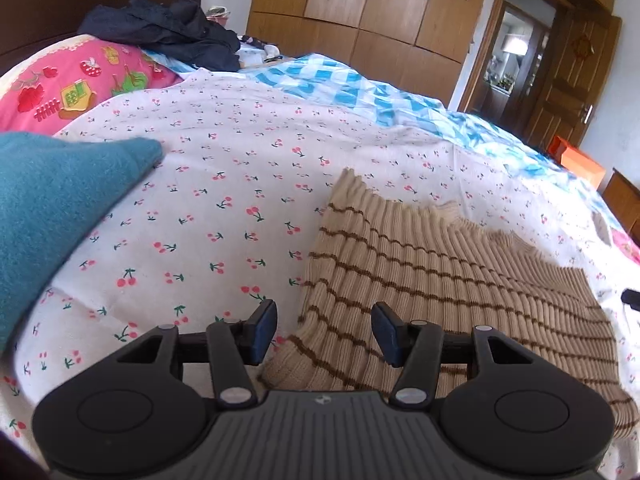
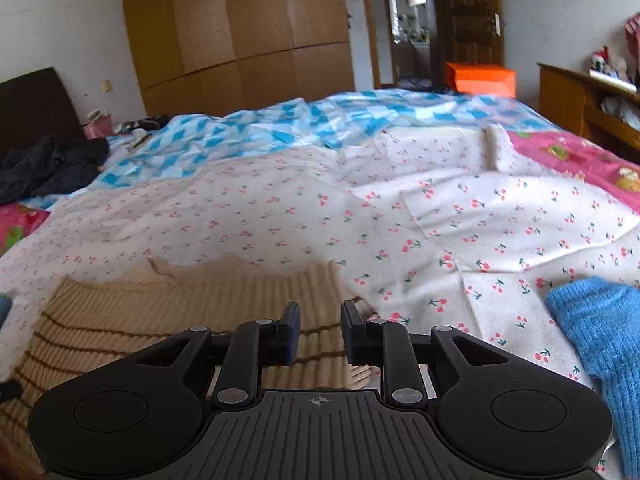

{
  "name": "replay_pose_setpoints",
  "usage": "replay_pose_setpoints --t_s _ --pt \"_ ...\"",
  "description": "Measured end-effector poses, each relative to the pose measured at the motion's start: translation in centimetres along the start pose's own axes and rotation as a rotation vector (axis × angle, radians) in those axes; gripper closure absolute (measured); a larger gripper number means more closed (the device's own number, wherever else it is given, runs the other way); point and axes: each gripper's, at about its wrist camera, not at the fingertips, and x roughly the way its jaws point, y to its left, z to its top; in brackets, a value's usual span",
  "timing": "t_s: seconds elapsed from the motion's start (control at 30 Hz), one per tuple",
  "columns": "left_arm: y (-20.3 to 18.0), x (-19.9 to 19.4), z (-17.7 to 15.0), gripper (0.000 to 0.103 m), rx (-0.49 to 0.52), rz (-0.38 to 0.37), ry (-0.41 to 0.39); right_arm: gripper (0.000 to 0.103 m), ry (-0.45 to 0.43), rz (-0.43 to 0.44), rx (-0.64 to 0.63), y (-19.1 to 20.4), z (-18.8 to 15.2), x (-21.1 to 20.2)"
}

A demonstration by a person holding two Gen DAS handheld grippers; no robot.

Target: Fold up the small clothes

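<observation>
Fingers on my L gripper wide open over beige sweater edge; R gripper part-open, nothing held, bed.

No text, label or number is readable; the red door ornament is too small to read.

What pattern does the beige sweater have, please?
Thin brown stripes on ribbed beige sweater; clearest in left wrist view.

A ribbed sweater lies flat on the bed. Left of the sweater lies a folded knit piece; right of it another knit piece. Behind the sweater a heap of dark clothes rests by the headboard. Beyond the bed stands a wardrobe.
</observation>
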Motion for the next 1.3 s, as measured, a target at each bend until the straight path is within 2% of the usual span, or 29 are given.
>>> replay_pose_setpoints --t_s 0.07,0.17,0.23,0.37,0.5,0.63,0.67,0.73,0.83,0.9,0.97,1.1,1.3 --pt "0.1 0.5 -0.1 0.045 0.008 0.018 0.032 0.078 -0.011 -0.067 -0.049 0.5 -0.5 -0.1" --pt "0.2 1.4 -0.4 0.045 0.010 0.032 0.085 0.078 0.013 -0.188 -0.044 -0.3 -0.3 0.7" --pt "0.2 1.1 -0.5 0.045 0.010 0.024 0.073 0.076 0.011 -0.172 -0.003 -0.5 0.0 0.2" --pt "0.0 0.4 -0.3 0.045 0.015 0.007 0.026 0.077 -0.041 -0.059 0.024 1.5 0.2 -1.4" --pt "-0.4 -0.4 -0.1 0.045 0.038 -0.027 -0.026 0.078 0.015 -0.007 0.069 2.8 -0.1 0.5" --pt "-1.5 -0.3 0.0 0.045 0.088 -0.062 -0.060 0.078 0.087 -0.030 0.070 2.3 -1.7 3.1" --pt "-1.7 0.0 -0.1 0.045 0.097 -0.068 -0.045 0.078 0.104 -0.058 0.071 1.9 -2.1 3.6" --pt "-1.8 0.9 -0.1 0.045 0.104 -0.060 -0.004 0.086 0.128 -0.096 0.106 0.4 -3.0 4.2" --pt "-1.3 2.3 -0.4 0.045 0.103 0.001 0.057 0.086 0.135 -0.140 0.156 -1.6 -3.4 4.5" --pt "-0.5 2.9 -0.4 0.044 0.056 -0.009 0.094 0.081 0.139 -0.179 0.165 -2.5 -3.7 4.6" --pt "-0.1 2.9 -0.5 0.044 0.037 -0.020 0.098 0.081 0.147 -0.176 0.189 -3.1 -4.0 4.6" --pt "-0.2 2.2 -0.8 0.044 0.059 0.002 0.089 0.081 0.137 -0.172 0.159 -2.9 -3.3 4.1" --pt "1.2 0.7 -0.3 0.044 -0.034 -0.005 0.083 0.080 0.119 -0.161 0.190 -4.5 -3.5 2.7"
